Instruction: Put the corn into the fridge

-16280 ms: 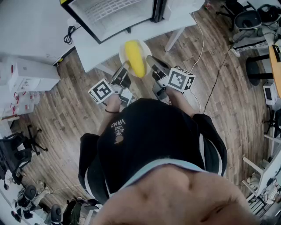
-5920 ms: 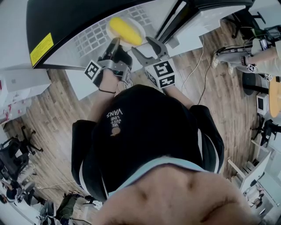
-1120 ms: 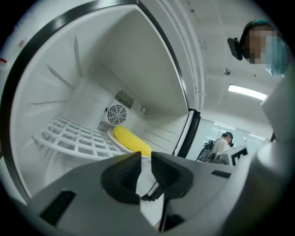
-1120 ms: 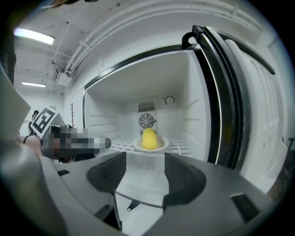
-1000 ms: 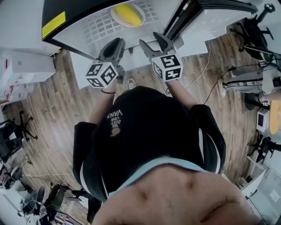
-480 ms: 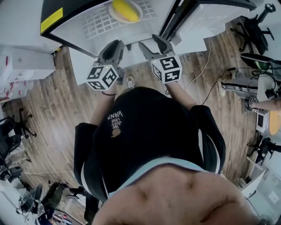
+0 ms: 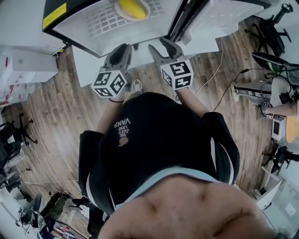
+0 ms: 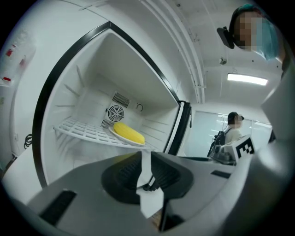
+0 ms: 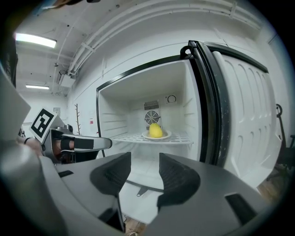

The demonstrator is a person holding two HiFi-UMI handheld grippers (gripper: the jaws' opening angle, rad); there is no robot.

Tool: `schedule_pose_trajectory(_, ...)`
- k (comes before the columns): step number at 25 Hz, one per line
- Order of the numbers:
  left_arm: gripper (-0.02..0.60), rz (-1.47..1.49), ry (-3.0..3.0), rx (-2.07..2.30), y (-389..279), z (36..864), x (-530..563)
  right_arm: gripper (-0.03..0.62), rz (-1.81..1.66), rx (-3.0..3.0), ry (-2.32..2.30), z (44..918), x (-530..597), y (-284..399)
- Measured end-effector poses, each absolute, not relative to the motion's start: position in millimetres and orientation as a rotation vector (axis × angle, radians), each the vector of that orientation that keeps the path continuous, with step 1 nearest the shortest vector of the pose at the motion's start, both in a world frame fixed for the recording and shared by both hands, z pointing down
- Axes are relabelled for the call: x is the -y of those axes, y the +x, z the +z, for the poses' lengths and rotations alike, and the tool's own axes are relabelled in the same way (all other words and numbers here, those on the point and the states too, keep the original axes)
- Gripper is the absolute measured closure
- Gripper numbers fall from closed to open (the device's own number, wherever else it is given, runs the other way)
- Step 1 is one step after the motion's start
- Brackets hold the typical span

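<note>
The yellow corn (image 7: pixel 132 7) lies on a white plate (image 8: pixel 119 136) on the wire shelf (image 9: pixel 133 138) inside the open fridge; it also shows as corn (image 8: pixel 129 132) and corn (image 9: pixel 156 130). Both grippers are outside the fridge, in front of its opening and apart from the corn. My left gripper (image 7: pixel 122 50) has its jaws together with only a thin slit between the pads and nothing in it (image 8: pixel 145 168). My right gripper (image 7: pixel 161 46) is open; its jaws have just been closing, and nothing is between them (image 9: pixel 145 177).
The fridge door (image 9: pixel 239 110) stands open at the right of the opening. The fridge sits on a white table (image 7: pixel 88 63) above a wooden floor (image 7: pixel 60 121). A cable (image 7: pixel 212 65) and office chairs (image 7: pixel 273 28) are at the right. A person (image 8: pixel 232 133) stands far off.
Both grippers have drawn back a little from the fridge toward the person. The right jaws have narrowed. The corn stays on its plate on the shelf.
</note>
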State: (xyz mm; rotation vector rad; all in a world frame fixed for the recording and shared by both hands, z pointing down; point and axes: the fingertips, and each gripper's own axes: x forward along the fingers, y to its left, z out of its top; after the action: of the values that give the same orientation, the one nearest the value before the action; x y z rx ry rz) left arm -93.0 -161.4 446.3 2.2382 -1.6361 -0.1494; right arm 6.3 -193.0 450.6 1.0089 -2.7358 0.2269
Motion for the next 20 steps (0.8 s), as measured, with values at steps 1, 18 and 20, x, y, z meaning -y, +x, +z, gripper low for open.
schedule_pose_trajectory(1,0.514,-0.145,2.238,1.636,-91.8,447.4,160.8,0.401,0.226,2.735,1.006,451.6,191.8,7.0)
schedule_pose_trajectory(18,0.515,-0.18,2.204,1.652,-86.7,448.9,147.0,0.549,0.197,2.737,0.964,453.5,174.5,12.0)
schedule_pose_trajectory(20,0.515,-0.184,2.201,1.653,-86.4,448.3,145.7,0.558,0.193,2.738,0.962,452.7,172.6,12.2)
